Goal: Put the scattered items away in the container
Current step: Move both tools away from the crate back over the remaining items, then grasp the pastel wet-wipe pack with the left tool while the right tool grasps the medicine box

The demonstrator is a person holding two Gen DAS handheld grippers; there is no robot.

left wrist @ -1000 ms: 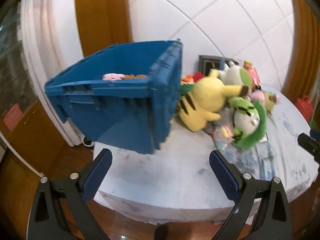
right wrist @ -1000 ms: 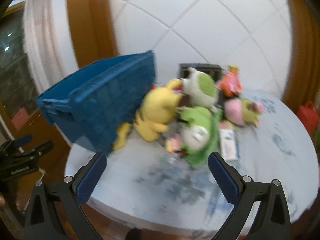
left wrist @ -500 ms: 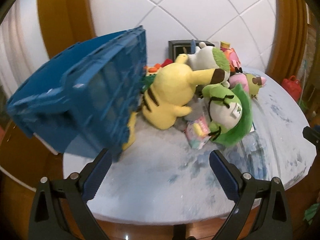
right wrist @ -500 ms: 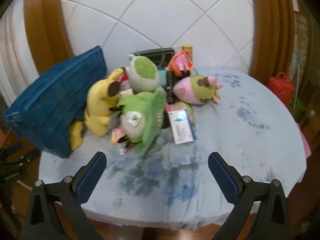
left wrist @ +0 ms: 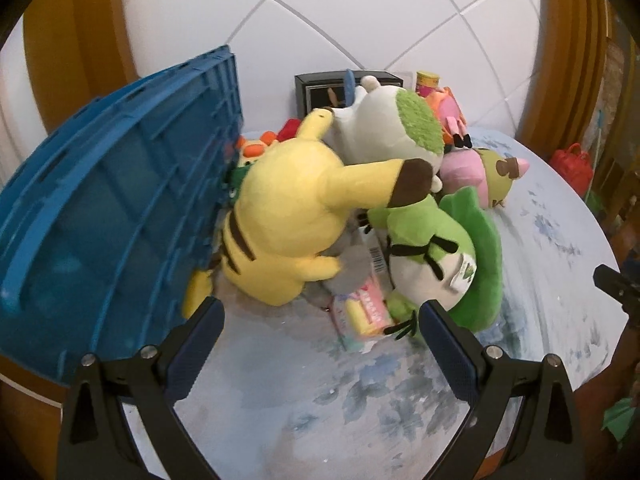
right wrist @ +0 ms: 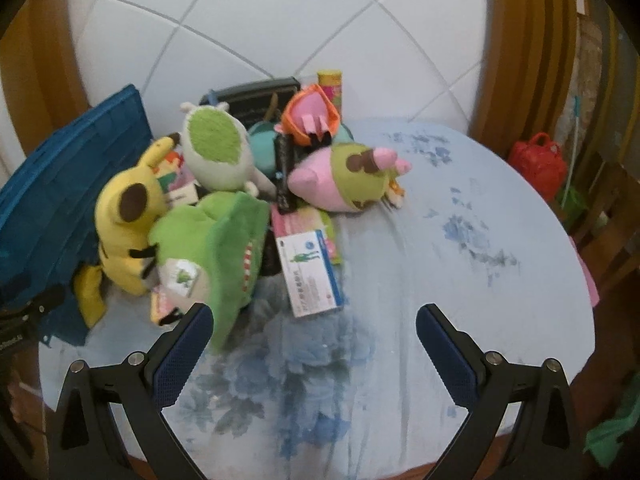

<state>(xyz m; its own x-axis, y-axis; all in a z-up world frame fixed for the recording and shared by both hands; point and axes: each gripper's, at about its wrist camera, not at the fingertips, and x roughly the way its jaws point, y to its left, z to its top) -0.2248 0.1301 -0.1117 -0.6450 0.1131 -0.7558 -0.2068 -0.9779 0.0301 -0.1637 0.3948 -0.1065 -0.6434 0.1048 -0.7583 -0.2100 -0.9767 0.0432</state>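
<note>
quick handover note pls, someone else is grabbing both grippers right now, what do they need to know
Left gripper: open, holding nothing, aimed at the pile near the yellow plush.
Right gripper: open, holding nothing, above the flowered tablecloth in front of the white and blue box.
Blue crate: at the table's left edge, beside the yellow plush; its inside is not visible.
Pile: yellow plush, green frog plush, white and green plush, pink and green plush, orange toy, boxes and packets.
Done: nothing picked from this pile that can be seen.
Left: move everything into the crate.
</note>
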